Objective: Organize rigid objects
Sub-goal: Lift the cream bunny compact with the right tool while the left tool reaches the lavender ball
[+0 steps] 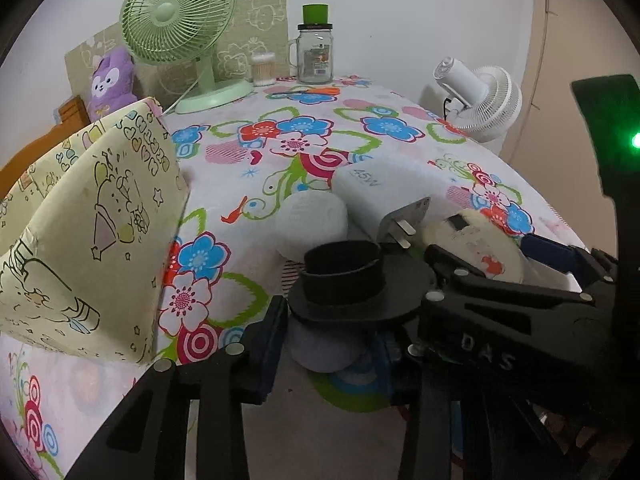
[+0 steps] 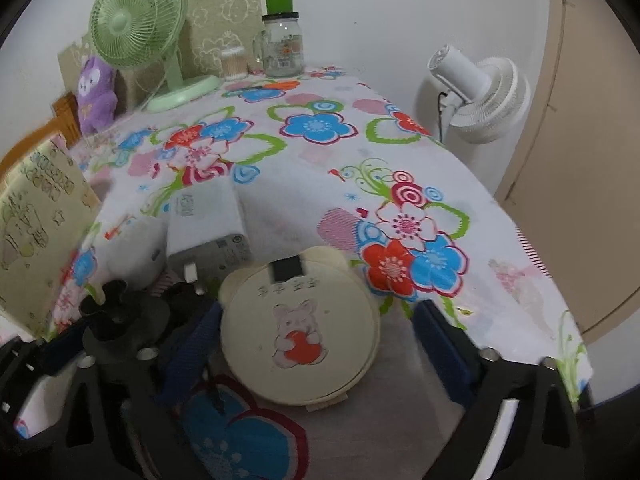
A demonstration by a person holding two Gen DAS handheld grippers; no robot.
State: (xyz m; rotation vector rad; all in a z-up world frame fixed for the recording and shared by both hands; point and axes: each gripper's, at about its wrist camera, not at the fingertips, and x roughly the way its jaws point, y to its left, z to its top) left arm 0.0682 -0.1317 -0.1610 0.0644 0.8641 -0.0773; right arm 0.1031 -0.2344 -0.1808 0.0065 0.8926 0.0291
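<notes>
The round cream case (image 2: 300, 336) with the little bear on its lid lies flat on the flowered counter (image 2: 400, 168), squarely between the two blue-padded fingers of the right tool (image 2: 316, 344) — one finger (image 2: 192, 344) close against its left edge, the other (image 2: 444, 344) standing just off its right. The jaws stand wide with no firm bite yet, as far as I can see. Being round, the case has no long axis to fuss over; I'd judge the right tool need only close straight in.

The left tool (image 1: 332, 344) is narrowed down on a black hat-shaped piece (image 1: 348, 280), a short cylinder on a flat brim, held just in front of the white charger (image 1: 384, 192) lying with its prongs toward us. From the left wrist view the case sits off to the right, past the charger — so the right hand is plainly the nearer one. The yellow patterned box (image 1: 92, 232), at the left, is well apart from the case.
</notes>
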